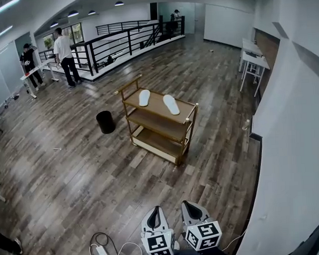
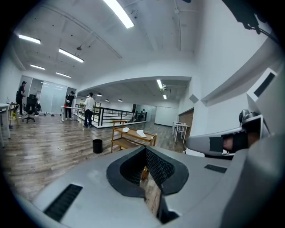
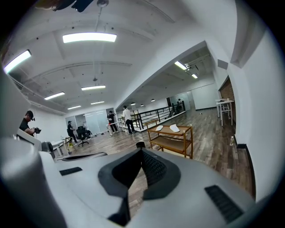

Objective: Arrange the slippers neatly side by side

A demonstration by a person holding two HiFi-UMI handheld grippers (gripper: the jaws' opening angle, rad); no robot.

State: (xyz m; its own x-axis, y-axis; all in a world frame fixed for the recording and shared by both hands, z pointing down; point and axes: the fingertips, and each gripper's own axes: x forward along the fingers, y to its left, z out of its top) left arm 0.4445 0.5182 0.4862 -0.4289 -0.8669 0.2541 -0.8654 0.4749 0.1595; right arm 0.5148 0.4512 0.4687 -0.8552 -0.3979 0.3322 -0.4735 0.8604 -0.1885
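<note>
Two white slippers lie apart on the top shelf of a wooden cart point(image 1: 186, 104) across the room: one slipper point(image 1: 144, 97) to the left, the other slipper point(image 1: 171, 104) to the right, angled away from each other. In both gripper views the left slipper point(image 2: 126, 129) point(image 3: 159, 128) and the right slipper point(image 2: 140, 132) point(image 3: 174, 128) are small and distant. My left gripper point(image 1: 154, 210) and right gripper point(image 1: 192, 205) sit side by side at the bottom of the head view, far from the cart, both shut and empty.
A black bin point(image 1: 105, 122) stands on the wood floor left of the cart. A power strip with cables point(image 1: 103, 252) lies by my feet. White wall runs along the right; white tables point(image 1: 252, 59) stand far right. People stand near a railing point(image 1: 119, 42) at the back left.
</note>
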